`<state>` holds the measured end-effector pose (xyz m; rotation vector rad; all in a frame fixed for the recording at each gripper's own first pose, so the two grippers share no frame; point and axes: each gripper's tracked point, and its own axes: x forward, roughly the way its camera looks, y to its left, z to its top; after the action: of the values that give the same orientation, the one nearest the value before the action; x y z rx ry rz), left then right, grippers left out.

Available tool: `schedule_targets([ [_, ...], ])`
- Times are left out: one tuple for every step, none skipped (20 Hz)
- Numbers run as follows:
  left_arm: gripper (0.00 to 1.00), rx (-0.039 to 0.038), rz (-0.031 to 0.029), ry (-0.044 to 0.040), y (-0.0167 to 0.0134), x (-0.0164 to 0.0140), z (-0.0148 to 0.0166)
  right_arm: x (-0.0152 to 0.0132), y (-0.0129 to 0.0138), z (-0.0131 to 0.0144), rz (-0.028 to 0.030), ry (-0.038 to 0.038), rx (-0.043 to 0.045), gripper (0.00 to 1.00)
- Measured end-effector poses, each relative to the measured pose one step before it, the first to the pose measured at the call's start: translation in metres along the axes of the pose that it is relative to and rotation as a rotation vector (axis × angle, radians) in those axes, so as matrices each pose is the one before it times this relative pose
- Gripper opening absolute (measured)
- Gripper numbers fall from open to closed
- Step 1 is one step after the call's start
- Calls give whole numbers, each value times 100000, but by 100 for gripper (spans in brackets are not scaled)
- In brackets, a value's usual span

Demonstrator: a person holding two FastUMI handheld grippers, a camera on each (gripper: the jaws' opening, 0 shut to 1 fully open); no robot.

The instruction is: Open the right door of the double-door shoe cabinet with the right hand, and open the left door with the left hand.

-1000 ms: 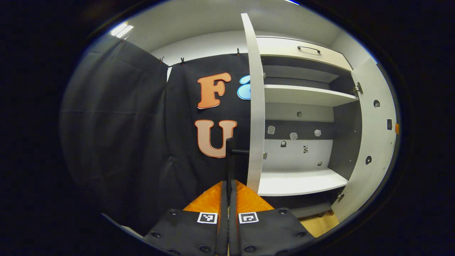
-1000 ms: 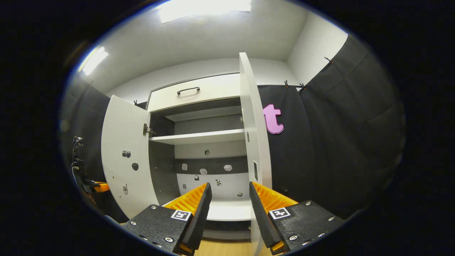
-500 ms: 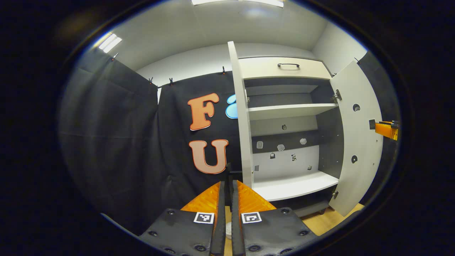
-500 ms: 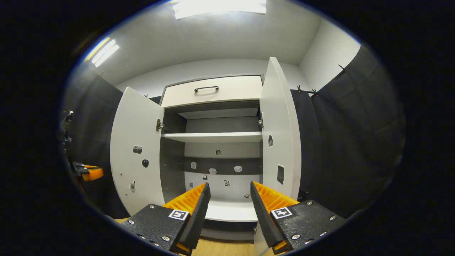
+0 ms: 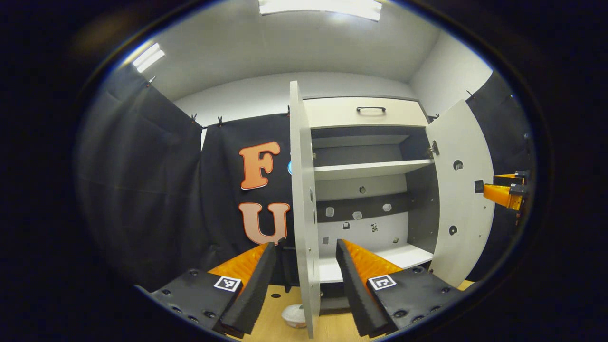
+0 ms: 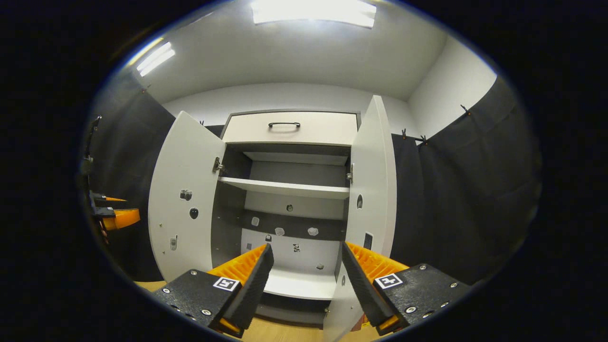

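Both doors stand open: left door [image 5: 304, 209] edge between the left gripper [image 5: 302, 280]'s open jaws; right gripper [image 6: 306, 280] open too. Back straight off, touching nothing.

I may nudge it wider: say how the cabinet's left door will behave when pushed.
The left door looks like a thin, rigid panel, so it probably won't flex. It hangs on a hinge, so it should swing rather than slide.

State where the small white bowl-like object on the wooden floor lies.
In the left gripper view, the small white bowl-like object lies on the wooden floor, just left of the open white left cabinet door's bottom edge.
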<state>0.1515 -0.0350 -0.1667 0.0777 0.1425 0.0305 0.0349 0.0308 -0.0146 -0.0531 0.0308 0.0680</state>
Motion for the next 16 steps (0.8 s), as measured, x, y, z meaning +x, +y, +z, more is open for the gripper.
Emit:
schedule_targets([
  [90, -631, -1557, -1268, -570, 85, 231, -146, -99, 201, -263, -640, -648, 93],
  [91, -218, -654, -1180, -373, 135, 247, -3, -217, 182, -475, -614, -720, 89],
  [93, -136, -198, -738, -199, 78, 189, -91, -336, 73, -768, -469, -677, 89],
  [92, -164, -13, -339, -235, 21, 14, 118, -314, 149, -647, -536, -363, 90],
  [96, 7, 634, 59, -57, 108, -28, 10, -195, 35, -331, -277, -28, 90],
  [99, -62, 418, -185, -165, -58, 74, -172, -148, -50, -46, 113, 289, 90],
  [100, -265, -40, 155, -182, 16, -29, -113, -184, -195, 70, 338, 353, 90],
  [100, -493, -455, 122, -348, 22, -2, 186, -301, -100, -60, 413, 73, 90],
  [100, -621, -229, -8, -225, 1, 42, 94, -229, -97, -347, 251, -309, 90],
  [100, -652, -367, 79, -264, 115, -93, -42, -223, 4, -420, -186, -322, 91],
  [100, -214, -397, 394, -222, 44, -134, 77, -176, 93, -139, -352, -112, 91],
  [100, -67, 23, 582, -20, 41, -136, 2, -12, -3, -5, -136, 181, 92],
  [100, -148, 169, 530, -90, -11, -134, 13, -5, -47, 278, 70, 295, 92],
  [100, -290, 193, 415, -7, 62, -109, 173, -198, -51, -165, 49, 56, 96],
  [100, -376, 388, 201, -4, 7, -87, 16, -217, 19, -295, -143, -292, 96],
  [100, -211, 681, 168, 89, -3, -26, 6, -192, 1, -477, -191, -198, 92],
])
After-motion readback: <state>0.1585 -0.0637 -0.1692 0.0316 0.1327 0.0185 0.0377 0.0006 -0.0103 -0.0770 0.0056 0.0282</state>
